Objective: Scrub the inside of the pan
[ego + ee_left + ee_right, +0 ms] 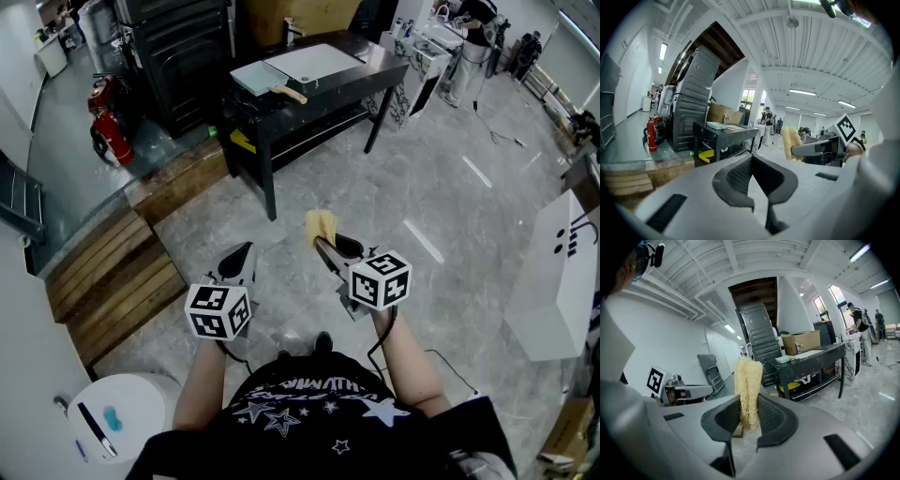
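Observation:
A square grey pan (261,77) with a wooden handle lies on the black table (356,70) far ahead of me; the left gripper view shows the pan (717,125) on the tabletop too. My right gripper (328,246) is shut on a yellow fibrous scrubber (322,226), which stands up between its jaws (749,413) as a tall tuft (748,380). My left gripper (242,253) is beside it, its jaws (752,161) shut with nothing between them. Both grippers hang over the floor, well short of the table.
A pale board (317,62) lies next to the pan. Red fire extinguishers (111,131) and a black appliance (178,56) stand to the table's left. Wooden planking (112,281) is on my left, a white round bin (117,417) is near my feet, and a white cabinet (562,281) is at right.

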A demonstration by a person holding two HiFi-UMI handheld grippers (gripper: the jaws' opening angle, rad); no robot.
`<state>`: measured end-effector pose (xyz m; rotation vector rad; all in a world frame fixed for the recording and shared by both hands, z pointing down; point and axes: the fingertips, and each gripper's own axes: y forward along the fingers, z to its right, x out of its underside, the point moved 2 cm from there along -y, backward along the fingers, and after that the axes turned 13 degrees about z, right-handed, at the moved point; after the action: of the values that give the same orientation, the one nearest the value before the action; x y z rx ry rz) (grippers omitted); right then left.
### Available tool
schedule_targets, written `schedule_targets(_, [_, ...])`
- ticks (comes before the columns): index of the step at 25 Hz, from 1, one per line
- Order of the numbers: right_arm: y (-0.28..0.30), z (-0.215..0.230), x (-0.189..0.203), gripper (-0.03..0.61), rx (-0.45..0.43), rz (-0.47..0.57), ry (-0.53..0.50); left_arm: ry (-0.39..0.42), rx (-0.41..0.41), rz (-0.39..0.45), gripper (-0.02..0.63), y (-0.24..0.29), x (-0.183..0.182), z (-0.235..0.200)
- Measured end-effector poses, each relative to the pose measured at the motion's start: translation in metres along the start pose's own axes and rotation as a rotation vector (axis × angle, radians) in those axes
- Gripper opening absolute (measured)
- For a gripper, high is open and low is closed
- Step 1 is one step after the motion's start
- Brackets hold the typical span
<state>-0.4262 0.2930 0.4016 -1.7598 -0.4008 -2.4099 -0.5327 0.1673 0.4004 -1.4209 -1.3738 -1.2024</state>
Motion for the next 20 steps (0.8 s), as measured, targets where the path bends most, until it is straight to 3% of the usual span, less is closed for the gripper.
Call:
schedule_targets(10, [-0.001,-0.003,0.002,0.084,0.0,-0.009,-0.01,0.035,-0.003,0.005,0.007,-0.002,-0.004,-0.003])
schedule_targets(20, [-0.004,-0.007,0.017,0.086,0.032,-0.001,0.012,0.046,0.004,-0.051,0.006,-0.019,0.015,-0.011])
